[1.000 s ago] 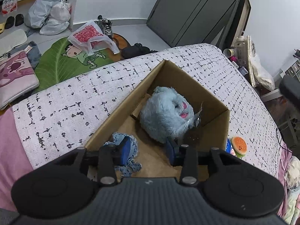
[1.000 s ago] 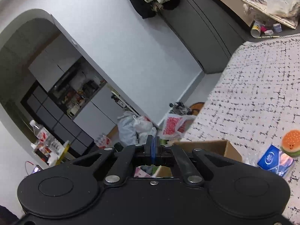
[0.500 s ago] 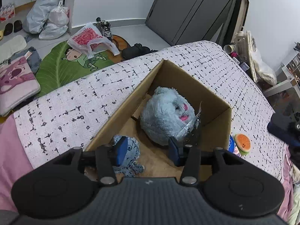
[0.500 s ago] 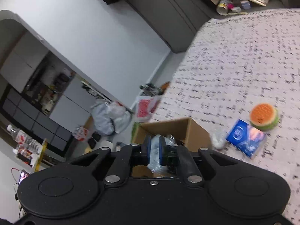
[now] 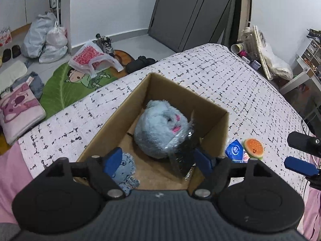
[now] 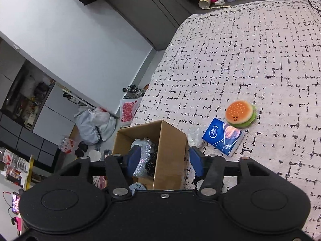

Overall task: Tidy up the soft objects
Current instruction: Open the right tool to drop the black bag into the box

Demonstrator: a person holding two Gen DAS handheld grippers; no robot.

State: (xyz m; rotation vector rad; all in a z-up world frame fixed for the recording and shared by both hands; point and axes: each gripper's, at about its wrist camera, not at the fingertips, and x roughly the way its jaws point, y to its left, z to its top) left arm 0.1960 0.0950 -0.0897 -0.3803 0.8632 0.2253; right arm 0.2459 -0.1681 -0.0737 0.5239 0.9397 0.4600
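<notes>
A cardboard box (image 5: 212,108) stands on the patterned bed. Inside lie a fluffy blue plush (image 5: 158,128), a small blue knitted toy (image 5: 126,168) and a clear plastic bag with dark contents (image 5: 184,152). My left gripper (image 5: 160,160) is open above the box's near end, empty. My right gripper (image 6: 164,158) is open over the box (image 6: 170,140), above the plastic bag (image 6: 146,158). A burger plush (image 6: 239,111), a blue tissue pack (image 6: 222,136) and a crumpled clear wrapper (image 6: 194,135) lie on the bed beside the box.
The bed cover (image 6: 250,56) spreads wide to the right of the box. The floor beyond holds plastic bags (image 5: 46,38), a green mat (image 5: 66,82) and a pink cushion (image 5: 18,108). A dark wardrobe (image 5: 190,14) stands behind.
My right gripper has opened and tilted down over the box; the plastic bag it held now lies in the box. My left gripper has opened wider and drawn back slightly.
</notes>
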